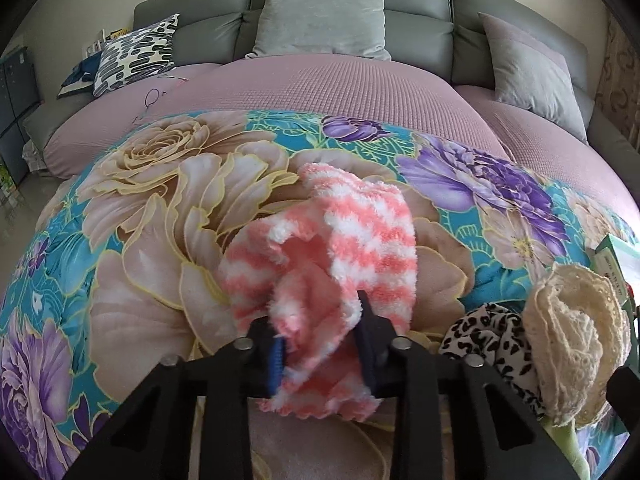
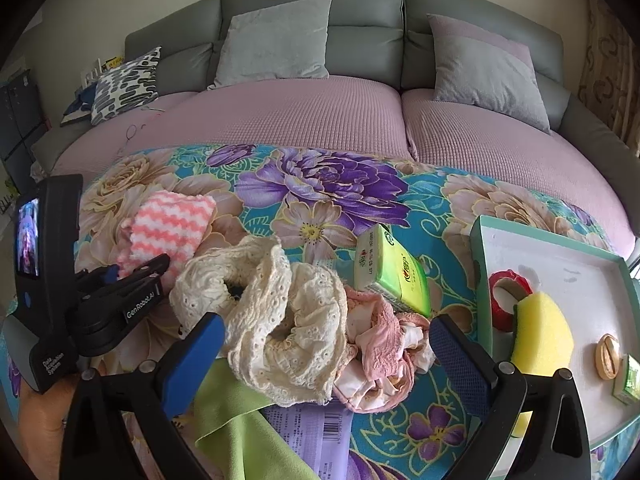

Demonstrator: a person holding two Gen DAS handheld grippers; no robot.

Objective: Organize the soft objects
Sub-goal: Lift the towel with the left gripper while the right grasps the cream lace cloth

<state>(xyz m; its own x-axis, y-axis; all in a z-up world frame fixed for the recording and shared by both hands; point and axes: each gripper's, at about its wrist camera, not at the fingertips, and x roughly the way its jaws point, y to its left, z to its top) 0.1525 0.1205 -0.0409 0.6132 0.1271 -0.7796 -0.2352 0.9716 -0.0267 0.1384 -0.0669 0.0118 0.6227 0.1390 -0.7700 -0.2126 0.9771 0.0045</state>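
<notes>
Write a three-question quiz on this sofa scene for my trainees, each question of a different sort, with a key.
1. True or false: the left gripper is shut on the striped cloth.
2. Which lies in the tray? A) the sponge B) the lace scrunchie C) the tissue pack
3. Fill in: the right gripper is ____, its fingers on either side of the scrunchie pile.

Key: 1 true; 2 A; 3 open
</notes>
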